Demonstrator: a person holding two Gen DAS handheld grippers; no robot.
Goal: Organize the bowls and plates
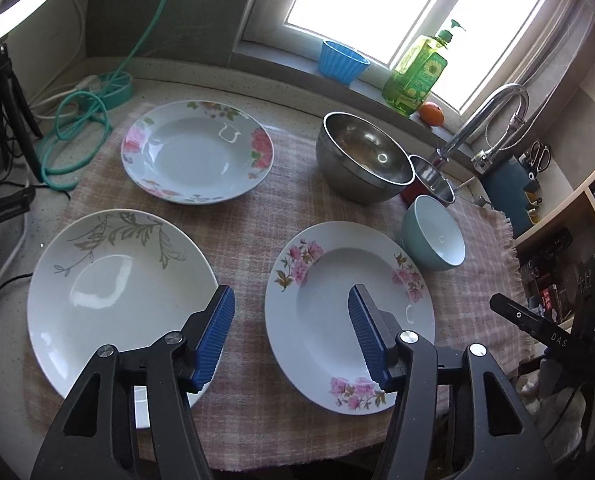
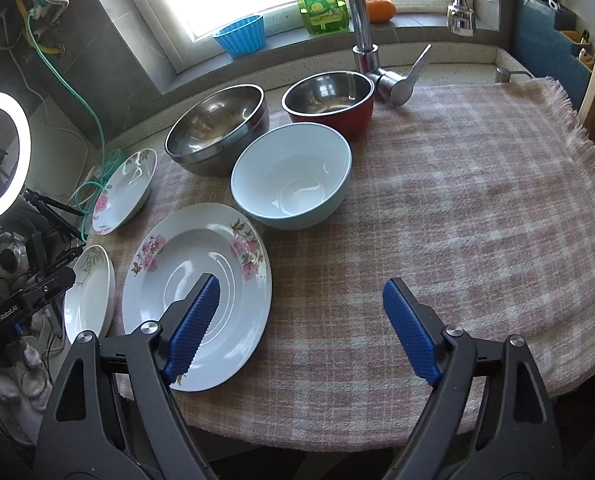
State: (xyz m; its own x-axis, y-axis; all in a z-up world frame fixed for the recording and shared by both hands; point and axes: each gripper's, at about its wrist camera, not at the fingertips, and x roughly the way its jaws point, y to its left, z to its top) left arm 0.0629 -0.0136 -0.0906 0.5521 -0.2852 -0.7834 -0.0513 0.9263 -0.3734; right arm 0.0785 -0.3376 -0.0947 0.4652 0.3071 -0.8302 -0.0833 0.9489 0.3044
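On the pink cloth (image 2: 457,184), three plates and three bowls are lying apart, waiting to be stacked. The left gripper (image 1: 291,300) is hanging open and empty between the leaf plate (image 1: 113,296) and the pink-flower plate (image 1: 349,316). The right gripper (image 2: 301,292) is hanging wide, holding nothing.

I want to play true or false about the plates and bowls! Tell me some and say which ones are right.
1. Three plates lie on the checked cloth. True: the leaf plate, the big-rose plate and the pink-flower plate.
2. The light blue bowl has soup in it. False: it is empty.
3. The plates are stacked. False: each lies alone.
4. An orange sits on the windowsill. True.
5. The right gripper holds a bowl. False: its fingers are open and hold nothing.
6. The left gripper holds nothing. True.
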